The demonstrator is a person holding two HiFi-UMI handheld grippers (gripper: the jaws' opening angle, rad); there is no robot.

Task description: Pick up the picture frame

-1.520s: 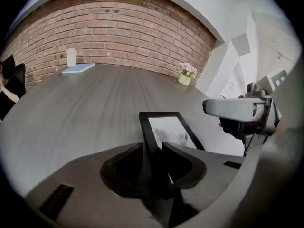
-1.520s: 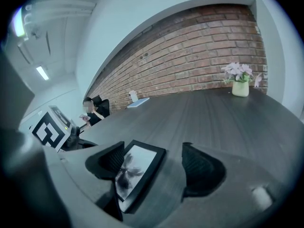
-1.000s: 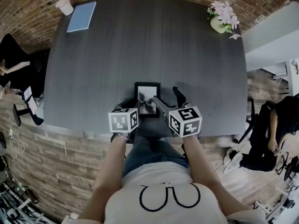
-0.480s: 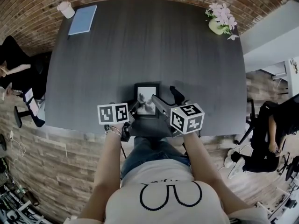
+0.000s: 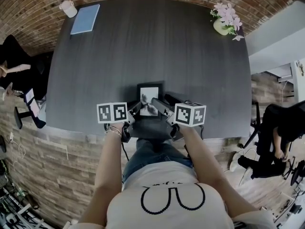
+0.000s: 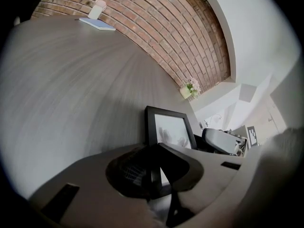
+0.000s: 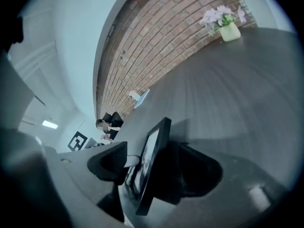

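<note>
- Your left gripper (image 6: 156,161) has its jaws pinched narrowly on the lower left edge of the picture frame (image 5: 149,99)
- Your right gripper (image 7: 147,166) has wide jaws, just closing, that straddle the frame's right edge, one pad short of its face
- The frame sits tilted up near the table's (image 5: 143,42) near edge

The person wears a white T-shirt (image 5: 167,202) with black outline print, blue jeans (image 5: 145,159) and a bracelet (image 5: 113,131).

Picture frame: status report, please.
Left gripper shut on picture frame's edge. Right gripper open, jaws just closing, frame between them. Frame standing at table's near edge. Flower pot, notebook far off.
</note>
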